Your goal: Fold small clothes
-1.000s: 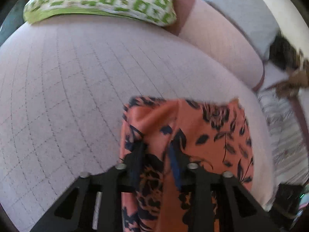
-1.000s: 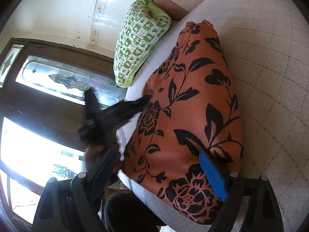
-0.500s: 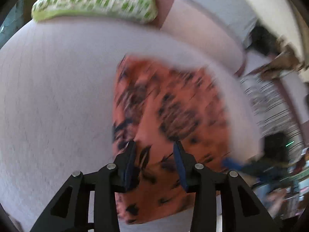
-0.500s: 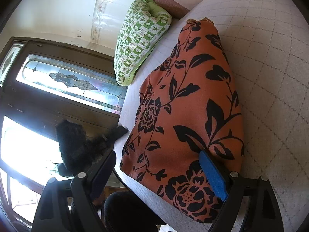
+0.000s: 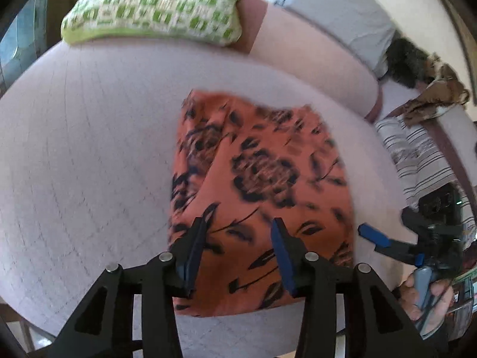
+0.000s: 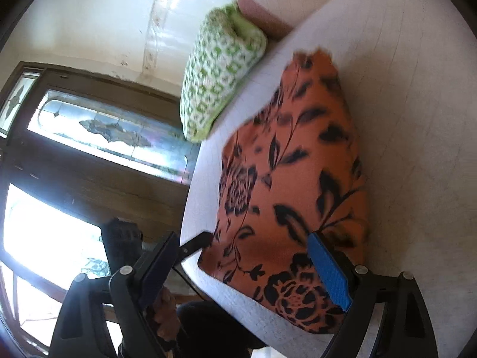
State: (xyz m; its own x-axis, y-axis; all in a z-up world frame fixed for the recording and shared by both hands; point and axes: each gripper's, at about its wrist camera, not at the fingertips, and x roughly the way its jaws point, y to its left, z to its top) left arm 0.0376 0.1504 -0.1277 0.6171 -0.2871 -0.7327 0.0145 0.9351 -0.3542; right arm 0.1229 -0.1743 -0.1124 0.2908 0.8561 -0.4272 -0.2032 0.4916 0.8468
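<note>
Orange floral garment (image 5: 262,197) lies folded at frame centre: light, limp, slippery. My left gripper (image 5: 238,250) and right gripper (image 6: 244,271) hover, jaws spread, empty. I'd pinch the doubled lower edge.

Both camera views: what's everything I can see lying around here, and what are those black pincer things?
Folded cloth: one, orange with black flowers, flat on the cushion.
Sofa cushion: one, pale quilted, under the cloth.
Pillow: one, green and white, at the far edge.
Striped fabric: one, white and dark, to the right.
Stained-glass window: one, dark wood frame, behind.
Left gripper: black, blue pads, open above the cloth.
Right gripper: black, blue pads, open at the cloth's near edge.
</note>
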